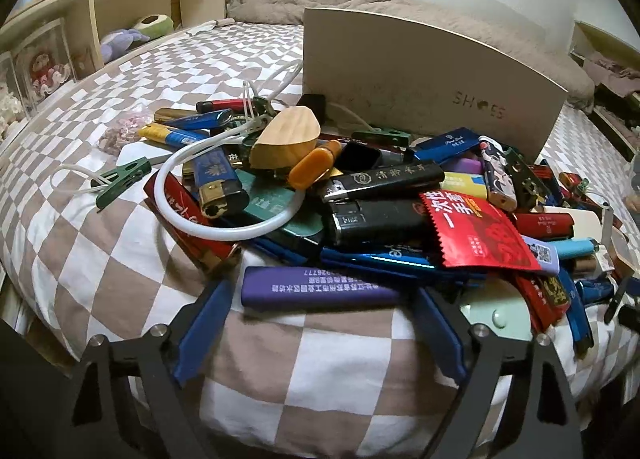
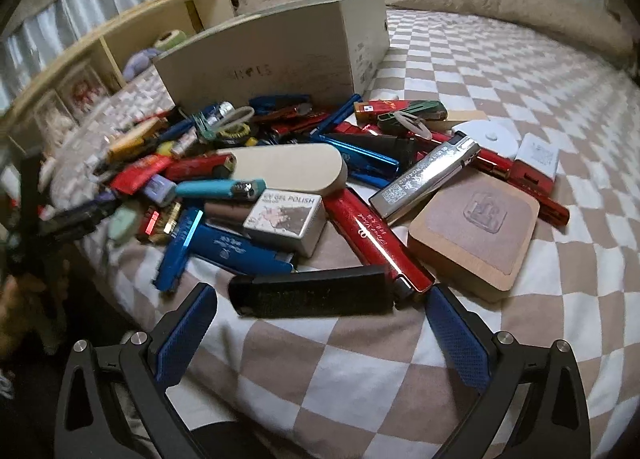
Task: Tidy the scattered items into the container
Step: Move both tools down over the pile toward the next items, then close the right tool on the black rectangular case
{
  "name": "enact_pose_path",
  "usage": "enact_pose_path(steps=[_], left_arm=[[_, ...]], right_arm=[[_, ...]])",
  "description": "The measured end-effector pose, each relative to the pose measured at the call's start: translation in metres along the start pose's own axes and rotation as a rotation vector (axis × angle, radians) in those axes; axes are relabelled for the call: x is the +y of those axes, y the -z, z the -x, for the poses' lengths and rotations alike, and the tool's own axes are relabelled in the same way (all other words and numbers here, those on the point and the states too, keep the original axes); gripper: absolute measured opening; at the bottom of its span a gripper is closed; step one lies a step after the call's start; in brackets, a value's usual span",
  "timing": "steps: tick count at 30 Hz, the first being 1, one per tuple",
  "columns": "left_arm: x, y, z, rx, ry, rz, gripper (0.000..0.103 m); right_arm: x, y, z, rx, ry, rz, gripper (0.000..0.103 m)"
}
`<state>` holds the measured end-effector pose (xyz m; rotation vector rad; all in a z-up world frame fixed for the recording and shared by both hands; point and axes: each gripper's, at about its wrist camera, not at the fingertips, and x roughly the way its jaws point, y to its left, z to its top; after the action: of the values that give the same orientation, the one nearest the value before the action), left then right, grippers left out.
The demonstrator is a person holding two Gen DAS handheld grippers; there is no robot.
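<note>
The container is a beige shoe box [image 1: 420, 71] standing on the checkered bedspread [image 1: 120, 219], directly behind the heap of scattered items. In the right wrist view the same box [image 2: 280, 59] sits at the far side of the pile, its long wall facing the camera.

The scattered items form a dense pile against the front of the box — mostly lighters, with clips and small cases mixed in. Left wrist view, nearest first:
- a purple lighter [image 1: 316, 293] lying crosswise at the near edge of the pile;
- a red sachet [image 1: 476, 231] resting on top of black and blue lighters;
- a white ring [image 1: 224, 195] lying over a blue-and-gold lighter [image 1: 218, 183];
- a wooden piece [image 1: 286, 137] on top of the heap;
- a green clip [image 1: 122, 181] lying apart on the left, on the bedspread.

Right wrist view:
- a black lighter [image 2: 312, 295] lying crosswise at the near edge;
- a red lighter [image 2: 372, 237] touching its right end;
- a square wooden coaster [image 2: 476, 227] just beside the red lighter;
- a small box marked GEL POLISH [image 2: 286, 219] in the middle of the pile.

The left gripper [image 1: 320, 333] has its blue pads spread, one on each side of the purple lighter, without touching it. The right gripper [image 2: 320, 333] is likewise spread wide — the black lighter lies just ahead of its fingertips, and nothing is pinched.
</note>
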<state>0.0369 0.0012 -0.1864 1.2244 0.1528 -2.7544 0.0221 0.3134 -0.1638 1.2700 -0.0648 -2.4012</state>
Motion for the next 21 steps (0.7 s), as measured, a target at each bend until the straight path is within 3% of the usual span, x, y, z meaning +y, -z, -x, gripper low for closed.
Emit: enact_pose_path(steps=[6, 10, 16, 19, 21], left_arm=[[-0.001, 0.007, 0.008, -0.009, 0.014, -0.018, 0.081], [0.001, 0.011, 0.012, -0.002, 0.033, -0.058, 0.081], [0.005, 0.011, 0.013, 0.019, 0.072, -0.085, 0.081], [0.004, 0.011, 0.013, 0.022, 0.063, -0.092, 0.083], [0.003, 0.011, 0.012, 0.020, 0.040, -0.095, 0.090]], right_arm=[[-0.004, -0.002, 0.011, -0.016, -0.030, -0.015, 0.103], [0.002, -0.003, 0.022, -0.045, -0.122, 0.003, 0.103], [0.003, -0.005, 0.007, 0.006, -0.106, 0.014, 0.103], [0.008, -0.003, 0.005, 0.017, -0.107, 0.029, 0.103], [0.010, -0.002, 0.006, 0.024, -0.119, 0.026, 0.103]])
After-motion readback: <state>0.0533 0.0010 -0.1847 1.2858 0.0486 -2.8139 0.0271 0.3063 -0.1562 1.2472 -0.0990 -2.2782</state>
